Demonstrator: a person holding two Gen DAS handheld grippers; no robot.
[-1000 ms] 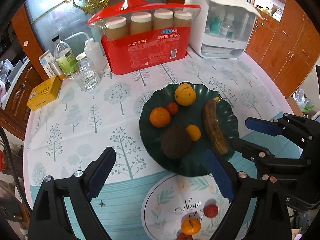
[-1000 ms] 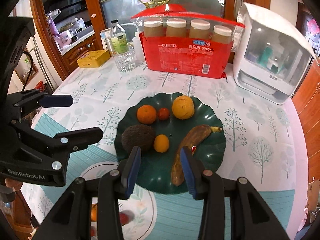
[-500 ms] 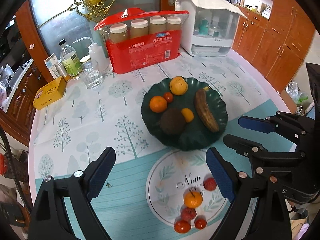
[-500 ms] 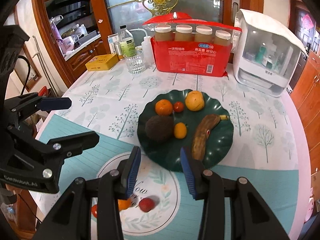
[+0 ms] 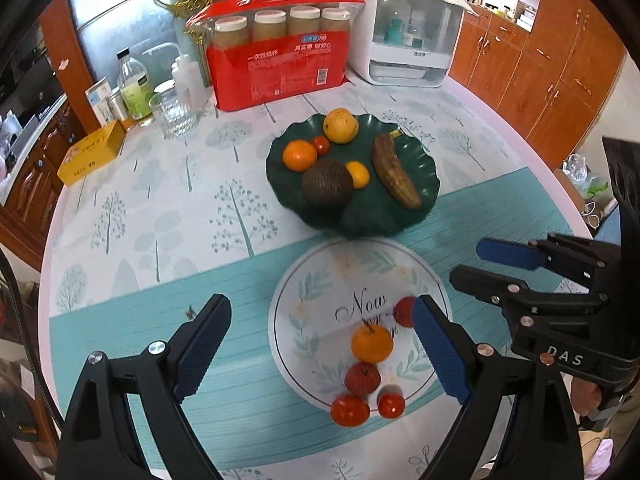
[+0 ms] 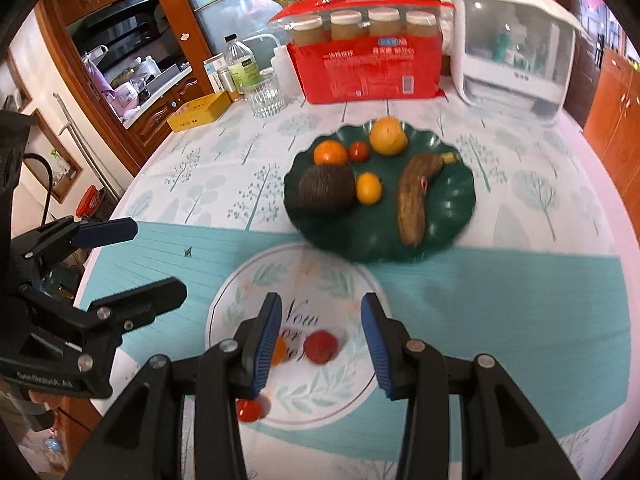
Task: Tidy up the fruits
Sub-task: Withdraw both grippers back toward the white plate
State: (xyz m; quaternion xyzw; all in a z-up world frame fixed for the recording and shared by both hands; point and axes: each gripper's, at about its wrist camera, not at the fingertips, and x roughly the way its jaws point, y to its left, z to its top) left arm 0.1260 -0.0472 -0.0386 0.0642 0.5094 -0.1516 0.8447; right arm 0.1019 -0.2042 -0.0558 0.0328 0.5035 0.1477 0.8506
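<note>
A dark green plate (image 5: 424, 196) (image 6: 460, 216) holds a brown banana (image 5: 394, 170), an avocado (image 5: 326, 182), two oranges, a yellow round fruit and a small tomato. Nearer me, on a white printed circle (image 5: 320, 308), lie a small orange (image 5: 372, 343), a lychee (image 5: 362, 378), two tomatoes (image 5: 350, 410) and a red fruit (image 5: 403, 311) (image 6: 320, 346). My left gripper (image 5: 320, 346) is open and empty above these loose fruits. My right gripper (image 6: 320, 340) is open and empty, with the red fruit between its fingers in view.
At the back stand a red pack of paper cups (image 5: 276, 60), a white cabinet (image 5: 404, 36), a glass (image 5: 174, 114), bottles (image 5: 134, 84) and a yellow box (image 5: 92, 152). The round table's edge curves at right, with wooden cupboards (image 5: 560, 60) beyond.
Both grippers have pulled back from the green plate toward me. The loose fruits on the white circle have come into view under them. Both stay open.
</note>
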